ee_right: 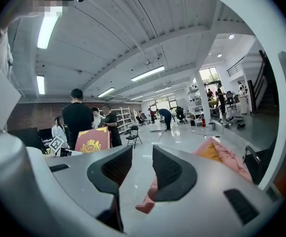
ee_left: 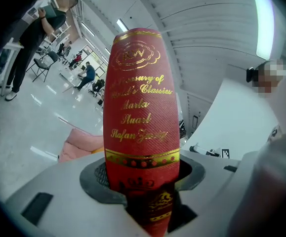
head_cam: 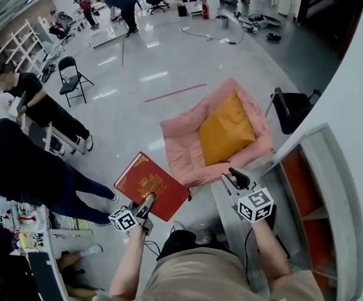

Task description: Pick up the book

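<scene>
head view: book (head_cam: 151, 185) was off the floor (head_cam: 137, 99), held at its long edge by left claw (head_cam: 148, 200); cover faced up, long axis lay crosswise before that claw; the lift seemed done, only keeping hold left | left gripper view: jaws, fairly wide, clamped the spine (ee_left: 142, 117); it stood upright out of them | right gripper view: right claw (ee_right: 143, 174) stood parted, empty; book at its left
</scene>
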`<state>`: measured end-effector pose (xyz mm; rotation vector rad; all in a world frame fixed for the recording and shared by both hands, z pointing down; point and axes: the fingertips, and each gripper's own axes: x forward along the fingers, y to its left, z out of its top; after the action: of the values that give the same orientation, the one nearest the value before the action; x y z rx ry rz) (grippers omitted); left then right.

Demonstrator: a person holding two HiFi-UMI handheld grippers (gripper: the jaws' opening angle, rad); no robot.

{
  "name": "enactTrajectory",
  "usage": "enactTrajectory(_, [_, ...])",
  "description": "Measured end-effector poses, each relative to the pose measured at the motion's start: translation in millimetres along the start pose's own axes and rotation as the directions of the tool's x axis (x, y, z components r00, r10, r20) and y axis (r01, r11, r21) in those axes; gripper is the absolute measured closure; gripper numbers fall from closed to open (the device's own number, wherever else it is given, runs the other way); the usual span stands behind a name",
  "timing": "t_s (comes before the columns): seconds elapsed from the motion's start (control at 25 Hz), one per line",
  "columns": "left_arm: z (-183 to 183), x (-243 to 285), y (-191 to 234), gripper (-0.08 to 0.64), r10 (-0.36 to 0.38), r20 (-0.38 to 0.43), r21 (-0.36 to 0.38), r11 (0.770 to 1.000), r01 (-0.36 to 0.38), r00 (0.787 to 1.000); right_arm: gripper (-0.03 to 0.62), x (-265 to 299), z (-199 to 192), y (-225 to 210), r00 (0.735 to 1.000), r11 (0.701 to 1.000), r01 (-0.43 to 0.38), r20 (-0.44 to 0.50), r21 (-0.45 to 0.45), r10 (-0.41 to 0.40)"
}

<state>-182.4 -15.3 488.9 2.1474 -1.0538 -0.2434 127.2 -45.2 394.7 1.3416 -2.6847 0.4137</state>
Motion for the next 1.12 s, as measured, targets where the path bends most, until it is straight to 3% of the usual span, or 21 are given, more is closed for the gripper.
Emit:
enactTrajectory(0.36, [7,-33,-11,0.308,0.055,0.054,0.022,0.998,-0.056,0.997,0.456,-29,-21,-15,1.000,0.999,0.018,0.004,-0.030,-0.018])
enactTrajectory(0.64, [-10,-49,20,0.308,0.087,0.052,-0.015,0.996,-0.086,0.995,0.403,-29,-50,-20,0.998,0.999,0.035,-0.052,-0.030,-0.037])
enactTrajectory(0.88, [-21,-53,48,0.308,0.096,0.027,-0.028,0.995,-0.095,0.995,0.400,-17,-67,-22,0.995,0.997,0.065,-0.068,-0.050,-0.068])
enactTrajectory(1.12, [-58,-51,84,0.308,0.133,-0.062,-0.042,0.990,-0.136,0.989,0.400,0,-103,-15,0.987,0.996,0.074,-0.140,-0.053,-0.081])
